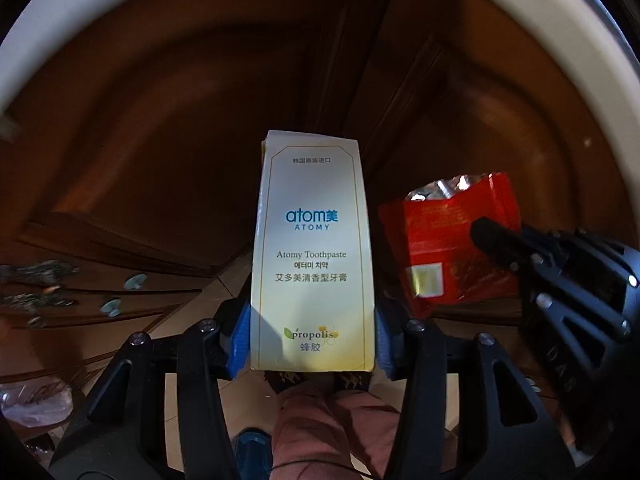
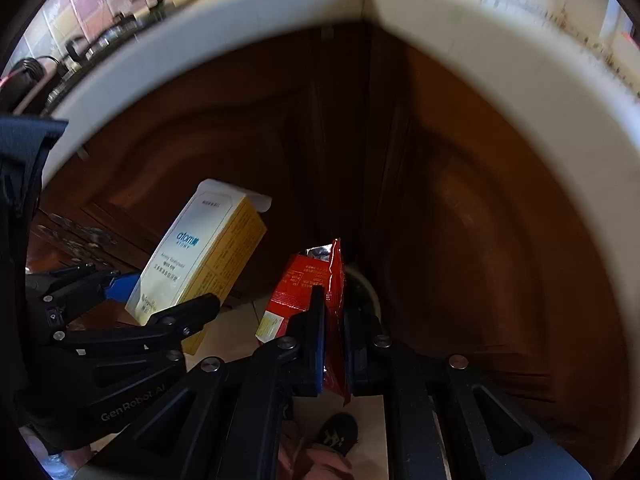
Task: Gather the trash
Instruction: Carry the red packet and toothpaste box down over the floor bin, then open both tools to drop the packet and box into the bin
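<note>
A: Left gripper (image 1: 312, 340) clamps the toothpaste box (image 1: 312, 256) upright; right gripper (image 2: 334, 344) pinches the red wrapper (image 2: 316, 280). Both are below the counter (image 2: 480, 48) edge, over floor.

B: Carry step. Next: find a bin. Possibly that pale rim (image 2: 366, 284) beyond; unclear.

Beside the white-and-yellow toothpaste box (image 1: 312, 256) with blue lettering, the packet (image 1: 448, 240) is red outside, silver inside; cabinets (image 1: 180, 120) are dark brown.

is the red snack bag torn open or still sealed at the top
Open. The red snack bag gapes at its top edge, with the silver foil lining showing inside in the left wrist view. Whether anything is left inside cannot be told.
</note>
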A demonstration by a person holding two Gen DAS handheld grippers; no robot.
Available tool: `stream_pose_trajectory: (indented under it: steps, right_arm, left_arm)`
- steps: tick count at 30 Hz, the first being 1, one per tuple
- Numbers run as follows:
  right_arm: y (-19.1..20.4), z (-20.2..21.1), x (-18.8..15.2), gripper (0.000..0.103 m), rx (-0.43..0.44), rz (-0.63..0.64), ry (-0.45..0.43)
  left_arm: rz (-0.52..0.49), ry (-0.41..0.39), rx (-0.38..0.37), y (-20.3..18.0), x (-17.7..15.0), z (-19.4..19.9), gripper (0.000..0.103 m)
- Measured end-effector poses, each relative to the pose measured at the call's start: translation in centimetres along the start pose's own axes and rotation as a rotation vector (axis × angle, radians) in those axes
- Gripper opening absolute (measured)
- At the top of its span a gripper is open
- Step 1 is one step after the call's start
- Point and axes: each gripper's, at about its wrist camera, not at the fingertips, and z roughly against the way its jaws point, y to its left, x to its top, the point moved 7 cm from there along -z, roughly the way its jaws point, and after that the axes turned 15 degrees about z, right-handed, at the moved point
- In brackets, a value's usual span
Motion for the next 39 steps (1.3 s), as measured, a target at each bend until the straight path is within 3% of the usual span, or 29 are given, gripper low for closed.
stream_pose_trajectory:
  steps: [11,17,19,21,24,29,39]
  right_arm:
    - [-1.7,-16.9,-5.8,0.007,0.013,-0.072,0.116]
    - [-2.8,-22.9,-6.5,0.008,0.010,-0.077,0.142]
    - [-2.7,-24.2,-6.2,0.013,0.010,-0.081,0.139]
    - [-2.9,-24.9,-6.4,0.022,0.022,-0.089,0.141]
    - [-2.4,-25.3,-6.2,0.038,0.040,-0.117,0.136]
    - [-2.7,-24.9,-6.0,0.040,0.041,-0.137,0.126]
    - [-1.7,-20.8,-6.0,0.040,0.044,-0.138,0.137]
  left_arm:
    - [-0.005,0.081,-0.010,3.0,-0.7,-14.3,0.047]
    - [-0.044,0.103,0.003,3.5,-1.3,-18.3,0.047]
    - [-0.057,0.107,0.005,3.6,-1.4,-18.9,0.049]
    - [-0.070,0.110,0.007,3.5,-1.5,-19.2,0.051]
    - [-0.082,0.099,0.016,3.3,-1.4,-19.1,0.069]
    - [-0.079,0.103,0.021,3.7,-1.2,-18.4,0.082]
    - [-0.056,0.106,0.044,3.9,-2.2,-12.3,0.082]
